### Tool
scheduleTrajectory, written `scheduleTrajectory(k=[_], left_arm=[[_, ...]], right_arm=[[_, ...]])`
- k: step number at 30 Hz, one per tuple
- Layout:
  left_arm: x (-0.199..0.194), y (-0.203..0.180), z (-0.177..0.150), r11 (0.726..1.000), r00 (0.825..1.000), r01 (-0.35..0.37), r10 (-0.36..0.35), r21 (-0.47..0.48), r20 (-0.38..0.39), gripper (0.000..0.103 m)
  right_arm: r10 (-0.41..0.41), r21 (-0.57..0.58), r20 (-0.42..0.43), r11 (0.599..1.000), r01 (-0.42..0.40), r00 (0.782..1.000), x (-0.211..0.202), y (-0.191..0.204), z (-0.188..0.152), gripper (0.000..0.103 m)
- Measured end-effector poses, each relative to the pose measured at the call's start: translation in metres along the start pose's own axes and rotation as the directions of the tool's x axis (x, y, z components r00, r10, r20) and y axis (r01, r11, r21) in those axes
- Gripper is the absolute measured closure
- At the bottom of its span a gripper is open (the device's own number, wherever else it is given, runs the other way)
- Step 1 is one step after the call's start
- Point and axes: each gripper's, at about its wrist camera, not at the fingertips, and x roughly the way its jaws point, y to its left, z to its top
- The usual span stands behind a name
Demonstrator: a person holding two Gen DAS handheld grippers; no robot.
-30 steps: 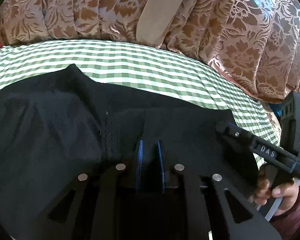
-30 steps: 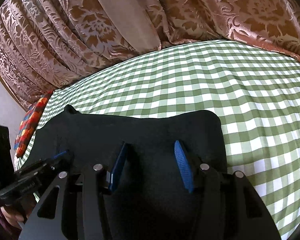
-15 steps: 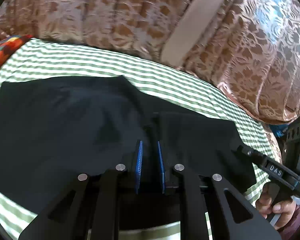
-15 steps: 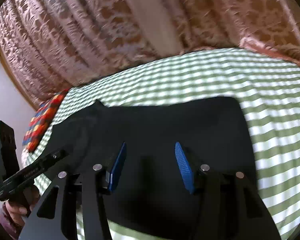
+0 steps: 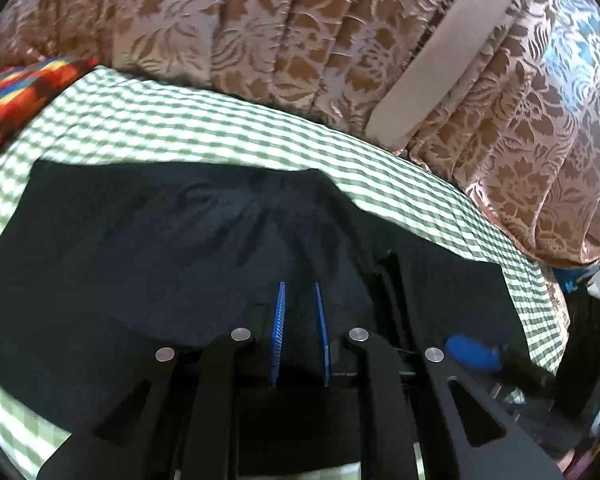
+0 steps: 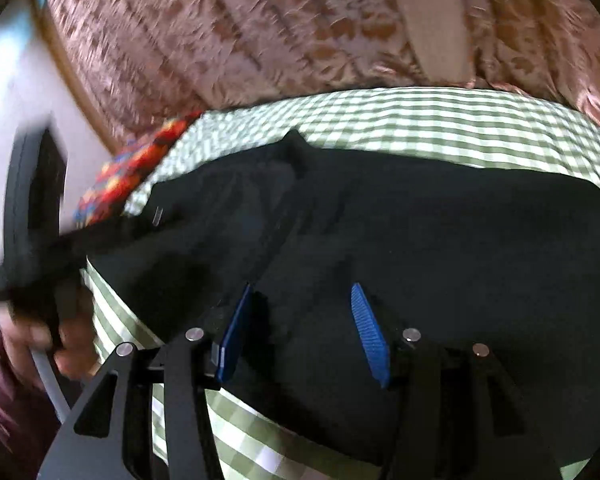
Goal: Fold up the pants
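Observation:
Black pants [image 5: 180,240] lie spread flat on a green checked bed sheet [image 5: 220,132]. My left gripper [image 5: 300,286] hovers over their near middle with its blue pads close together and nothing visibly pinched. Its fingers cover the pants' near edge. In the right wrist view the same pants [image 6: 440,232] fill the middle. My right gripper [image 6: 300,288] stands open above them, pads wide apart and free of cloth. The right gripper's blue pad [image 5: 472,354] shows at the lower right of the left view. The left gripper's body [image 6: 32,220] appears blurred at the left, held by a hand [image 6: 60,344].
A brown floral curtain [image 5: 260,32] hangs behind the bed, with a plain beige band [image 5: 432,64] across it. A bright multicoloured cushion [image 5: 16,96] lies at the bed's left end, also in the right view [image 6: 140,168]. Checked sheet [image 6: 420,120] shows beyond the pants.
Both grippers have drawn back and swung sideways, so more of the pants and the near sheet now show. The cushion has come into the left view. Neither gripper's jaws have visibly changed.

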Motion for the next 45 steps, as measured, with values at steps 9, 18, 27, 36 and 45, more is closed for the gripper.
scheduleTrajectory(k=[9,18,27,36,45], left_arm=[[0.069,0.033,0.024,0.989,0.985,-0.135,0.128,-0.058,-0.116,0.089],[0.011,0.031,0.008,0.982,0.985,-0.169,0.171,-0.081,0.018,0.065],[-0.041,0.04,-0.016,0.961,0.959,-0.271,0.275,-0.059,0.069,0.065],[-0.067,0.052,-0.032,0.952,0.952,-0.294,0.299,-0.081,0.065,0.056],[-0.077,0.063,-0.044,0.94,0.944,-0.321,0.328,-0.12,0.042,0.056]], right_arm=[[0.011,-0.008,0.03,1.0,-0.011,0.999,0.004,-0.003,-0.007,0.05],[0.026,-0.021,0.077,0.999,-0.024,0.997,0.0,-0.004,-0.014,0.049],[0.04,-0.018,0.074,0.999,-0.038,0.996,-0.001,-0.006,-0.013,0.049],[0.056,-0.013,0.07,0.998,-0.055,0.996,-0.002,-0.008,-0.014,0.049],[0.055,-0.034,0.092,0.998,-0.053,0.994,-0.003,-0.007,-0.017,0.049]])
